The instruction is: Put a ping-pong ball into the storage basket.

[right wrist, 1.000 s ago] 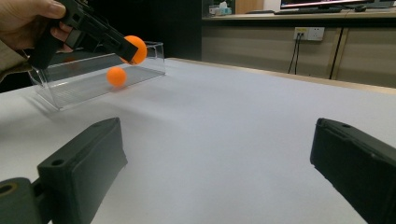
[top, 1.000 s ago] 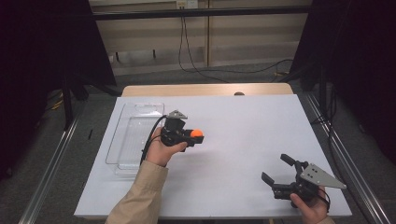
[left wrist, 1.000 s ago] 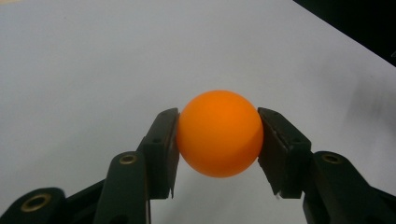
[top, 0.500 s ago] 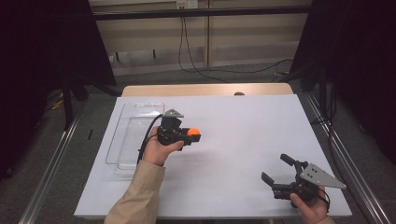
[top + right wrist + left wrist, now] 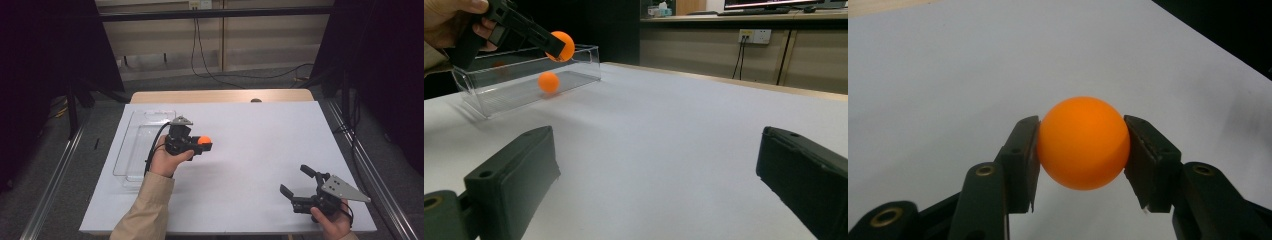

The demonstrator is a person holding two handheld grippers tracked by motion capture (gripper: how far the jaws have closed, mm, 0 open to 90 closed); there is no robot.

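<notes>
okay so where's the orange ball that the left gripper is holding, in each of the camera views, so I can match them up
High view: the orange ball sits left of centre, at the tip of the left gripper, just right of the clear tray.
Left gripper view: it is at centre, clamped between the two black jaws.
Right gripper view: it is at upper left, in front of the tray's wall.
Shared landmark: the white table top, under the ball in all three.

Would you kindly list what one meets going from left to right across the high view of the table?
Clear plastic rectangular tray → left tongs gripping the orange ball → right tongs, open, near the white table's right front corner.
</notes>
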